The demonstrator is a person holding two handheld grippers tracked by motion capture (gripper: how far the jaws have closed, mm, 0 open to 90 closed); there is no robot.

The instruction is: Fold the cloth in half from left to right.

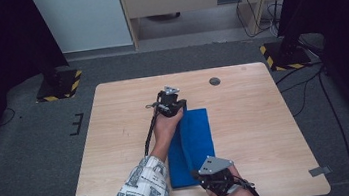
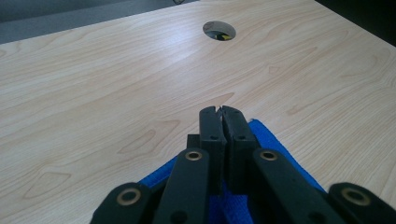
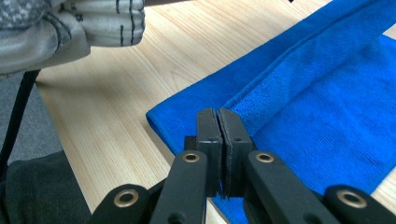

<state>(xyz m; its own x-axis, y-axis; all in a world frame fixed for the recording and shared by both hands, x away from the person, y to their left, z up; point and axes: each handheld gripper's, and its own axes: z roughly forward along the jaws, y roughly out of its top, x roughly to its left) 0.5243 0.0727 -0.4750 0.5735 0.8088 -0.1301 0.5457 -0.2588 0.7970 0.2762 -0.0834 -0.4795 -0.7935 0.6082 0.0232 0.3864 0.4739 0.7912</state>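
Observation:
A blue cloth (image 1: 199, 140) lies folded lengthwise on the wooden table (image 1: 255, 118), a little right of centre. At its far left corner my left gripper (image 1: 179, 106) is shut, and in the left gripper view the jaws (image 2: 220, 112) meet with blue cloth (image 2: 280, 154) showing beneath and beside them. At the near edge my right gripper (image 1: 196, 175) is shut too. In the right gripper view a raised fold of the cloth (image 3: 299, 60) runs straight into the closed jaws (image 3: 218, 114). That lifted edge stretches between the two grippers.
A round cable hole (image 1: 215, 81) (image 2: 219, 30) sits in the table past the cloth's far end. A patterned sleeve (image 1: 139, 193) (image 3: 70, 23) crosses the near left of the table. Stand bases with yellow-black tape (image 1: 60, 84) (image 1: 283, 54) flank the far corners.

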